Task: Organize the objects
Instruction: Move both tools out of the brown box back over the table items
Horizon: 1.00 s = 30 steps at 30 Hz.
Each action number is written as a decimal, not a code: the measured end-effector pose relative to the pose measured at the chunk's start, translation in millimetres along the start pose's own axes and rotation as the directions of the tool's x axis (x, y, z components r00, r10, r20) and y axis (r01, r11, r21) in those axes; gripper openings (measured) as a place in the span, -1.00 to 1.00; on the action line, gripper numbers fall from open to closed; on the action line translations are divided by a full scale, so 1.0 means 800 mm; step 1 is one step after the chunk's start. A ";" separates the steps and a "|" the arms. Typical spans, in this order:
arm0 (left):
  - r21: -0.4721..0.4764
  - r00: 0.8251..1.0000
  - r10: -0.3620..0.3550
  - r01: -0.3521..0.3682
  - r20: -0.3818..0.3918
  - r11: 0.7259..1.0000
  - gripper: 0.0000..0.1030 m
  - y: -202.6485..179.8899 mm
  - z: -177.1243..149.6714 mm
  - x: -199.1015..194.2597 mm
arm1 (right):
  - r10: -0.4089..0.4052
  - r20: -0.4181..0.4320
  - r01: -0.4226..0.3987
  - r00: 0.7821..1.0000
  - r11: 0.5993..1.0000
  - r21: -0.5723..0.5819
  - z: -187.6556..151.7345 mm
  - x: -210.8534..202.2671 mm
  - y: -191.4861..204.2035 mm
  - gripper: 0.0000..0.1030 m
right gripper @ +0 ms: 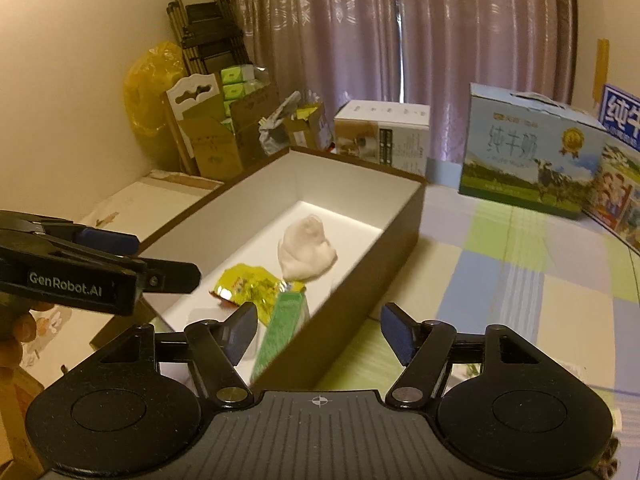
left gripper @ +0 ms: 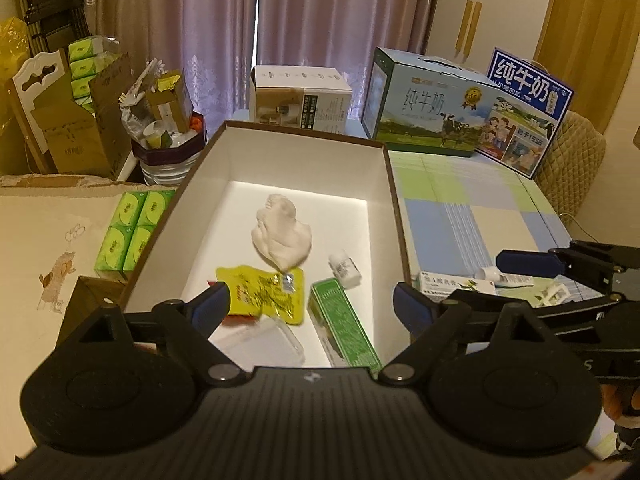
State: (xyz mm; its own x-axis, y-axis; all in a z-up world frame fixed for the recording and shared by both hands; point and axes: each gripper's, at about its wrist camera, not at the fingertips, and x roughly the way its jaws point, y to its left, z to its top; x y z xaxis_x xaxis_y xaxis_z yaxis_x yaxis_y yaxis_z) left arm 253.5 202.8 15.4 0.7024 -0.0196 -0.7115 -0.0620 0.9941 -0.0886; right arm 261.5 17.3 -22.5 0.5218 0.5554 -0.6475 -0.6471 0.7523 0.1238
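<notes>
L gripper (left gripper: 308,300) wide apart over box (left gripper: 394,200), nothing held. R gripper (right gripper: 318,330) part open w/ jaws still widening, empty, straddling box wall.

Two milk cartons (left gripper: 430,104) stand at the table's far right before mauve curtains (left gripper: 256,12); cardboard boxes (left gripper: 72,136) and a yellow bag (right gripper: 148,84) crowd the far left corner.

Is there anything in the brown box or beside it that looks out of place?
Yes. A medicine carton and a small tube lie on the table outside the brown box, while similar items are already inside it.
</notes>
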 end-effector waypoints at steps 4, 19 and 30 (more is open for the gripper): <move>-0.015 1.000 0.009 -0.010 -0.006 1.000 0.68 -0.010 -0.011 -0.009 | -0.001 -0.019 0.002 1.000 1.000 0.019 -0.020 -0.017 -0.013 0.28; -0.002 0.996 -0.041 0.041 -0.073 0.999 0.68 -0.092 -0.050 -0.009 | -0.063 -0.116 0.075 0.991 0.991 0.106 -0.093 -0.073 -0.096 0.28; 0.056 0.986 -0.109 0.117 -0.128 0.992 0.68 -0.166 -0.059 0.016 | -0.117 -0.164 0.149 0.980 0.969 0.197 -0.134 -0.105 -0.161 0.28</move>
State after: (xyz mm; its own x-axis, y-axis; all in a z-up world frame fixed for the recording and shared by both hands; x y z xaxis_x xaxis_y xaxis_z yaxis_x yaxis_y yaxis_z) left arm 237.1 65.8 -15.2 0.6084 -0.1410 -0.7810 0.0599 0.9894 -0.1320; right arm 241.1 -164.2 -64.3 0.4955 0.3980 -0.7721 -0.4398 0.8814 0.1722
